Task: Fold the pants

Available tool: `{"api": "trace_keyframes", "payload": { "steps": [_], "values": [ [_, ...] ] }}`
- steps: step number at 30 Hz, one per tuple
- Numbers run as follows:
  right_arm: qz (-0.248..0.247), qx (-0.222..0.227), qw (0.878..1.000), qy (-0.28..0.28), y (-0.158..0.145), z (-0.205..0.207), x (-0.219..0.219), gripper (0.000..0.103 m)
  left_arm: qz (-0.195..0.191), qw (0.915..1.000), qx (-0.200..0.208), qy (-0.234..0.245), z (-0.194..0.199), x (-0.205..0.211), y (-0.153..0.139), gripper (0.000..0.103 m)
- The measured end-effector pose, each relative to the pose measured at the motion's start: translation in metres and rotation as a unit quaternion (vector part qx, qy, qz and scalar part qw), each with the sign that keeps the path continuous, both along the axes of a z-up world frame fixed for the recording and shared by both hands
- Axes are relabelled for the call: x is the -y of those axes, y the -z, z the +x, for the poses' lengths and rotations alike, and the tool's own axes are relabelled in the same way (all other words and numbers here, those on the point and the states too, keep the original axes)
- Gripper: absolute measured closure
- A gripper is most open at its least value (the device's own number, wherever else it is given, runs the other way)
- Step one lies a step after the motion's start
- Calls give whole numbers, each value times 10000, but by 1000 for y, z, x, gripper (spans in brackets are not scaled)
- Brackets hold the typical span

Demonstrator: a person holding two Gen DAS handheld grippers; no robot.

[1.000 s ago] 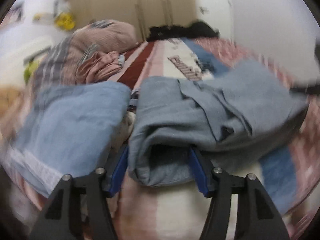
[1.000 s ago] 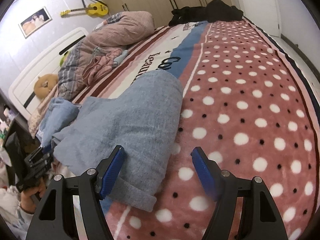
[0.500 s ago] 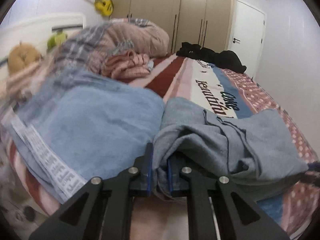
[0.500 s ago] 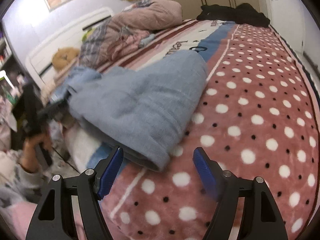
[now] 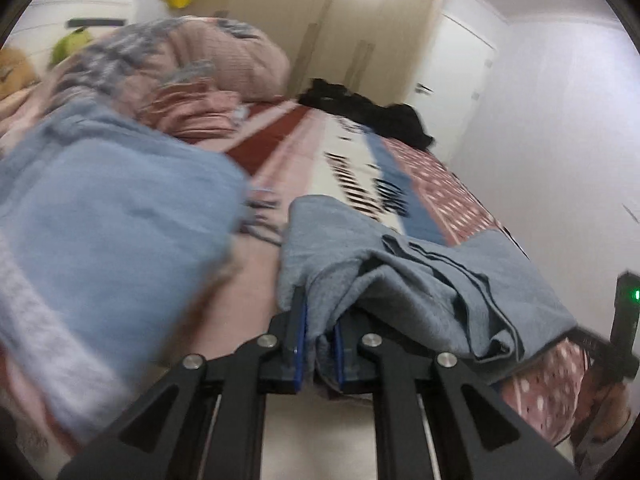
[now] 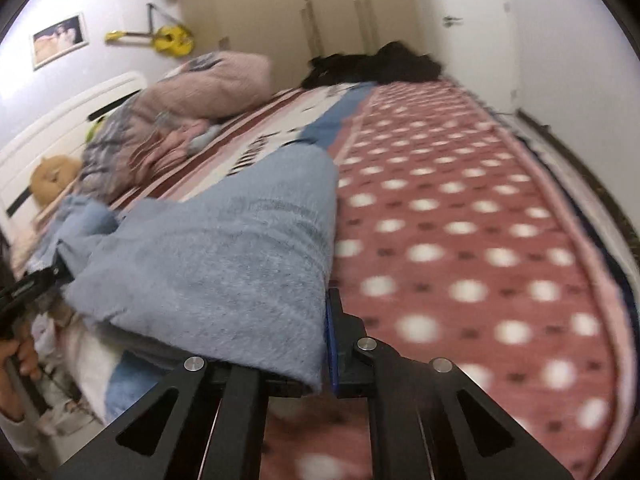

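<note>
- Grey-blue pants (image 5: 432,280) lying on the bed (image 6: 460,220), near its front edge.
- Left tool (image 5: 318,344) clamped on one bunched end.
- Right tool (image 6: 324,340), jaws just closed, pinching the other end's edge.

one pair of grey-blue pants (image 6: 224,264), one light-blue towel (image 5: 108,220), one pink quilt (image 6: 208,84), one heap of black clothes (image 6: 376,66), one yellow guitar (image 6: 168,38), one framed picture (image 6: 60,40), two grippers (image 5: 318,344) (image 6: 326,344), all around one bed (image 6: 460,208).
</note>
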State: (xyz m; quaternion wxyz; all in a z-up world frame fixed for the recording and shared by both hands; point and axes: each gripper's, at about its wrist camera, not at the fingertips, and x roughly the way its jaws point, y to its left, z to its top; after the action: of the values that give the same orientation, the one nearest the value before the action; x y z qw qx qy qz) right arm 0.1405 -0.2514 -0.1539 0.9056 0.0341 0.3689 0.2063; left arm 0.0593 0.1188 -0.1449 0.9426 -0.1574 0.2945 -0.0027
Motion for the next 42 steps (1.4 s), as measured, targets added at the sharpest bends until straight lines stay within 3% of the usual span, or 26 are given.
{"api": "trace_keyframes", "payload": {
  "steps": [4,9,11,13,16,19,22,25,27,28,29,31,34,36,38,40,42],
  "values": [
    [-149,-47,9995,276,-3,-5,29,101,-133,9993,61,345,7,22,0,95],
    [-93,-212,9996,184,-1,-15,38,101,29,9997,-238,-2,3,10,8,90],
    [-114,-263,9996,58,3,-20,35,101,65,9988,-465,-120,-1,0,17,70],
    [-209,-281,9994,18,6,-21,30,101,128,9981,-602,-95,-6,-3,21,64],
    [-100,-374,9992,-28,10,-19,32,99,577,9969,-532,112,-9,8,9,61],
    [115,-499,9987,-20,11,-15,38,99,1377,9865,-785,402,1,32,4,47],
    [160,-506,9986,-18,10,-15,38,99,2157,9701,-950,583,14,56,10,47],
    [118,-510,9986,-25,11,-14,36,99,2457,9657,-652,524,22,70,7,48],
    [145,-550,9984,-11,13,-13,37,99,2656,9618,-431,505,21,76,4,68],
    [163,-569,9982,-5,14,-12,38,99,2827,9579,-260,420,16,78,3,83],
    [173,-581,9982,3,14,-12,38,99,2872,9569,-124,404,9,78,2,87],
    [221,-619,9978,18,16,-11,40,98,2819,9585,-2,437,-3,72,4,90],
    [272,-672,9974,32,18,-9,40,98,2653,9637,-190,246,-15,62,15,92],
    [257,-660,9975,45,18,-9,39,98,2305,9723,-371,59,-18,49,25,91],
    [279,-686,9972,57,19,-9,39,98,1619,9853,-544,-7,-20,32,33,88],
    [265,-695,9972,45,18,-10,38,98,1698,9840,-532,131,-22,35,28,88],
    [239,-712,9972,11,18,-9,38,97,1754,9825,-479,401,-27,41,17,71]
  ]
}}
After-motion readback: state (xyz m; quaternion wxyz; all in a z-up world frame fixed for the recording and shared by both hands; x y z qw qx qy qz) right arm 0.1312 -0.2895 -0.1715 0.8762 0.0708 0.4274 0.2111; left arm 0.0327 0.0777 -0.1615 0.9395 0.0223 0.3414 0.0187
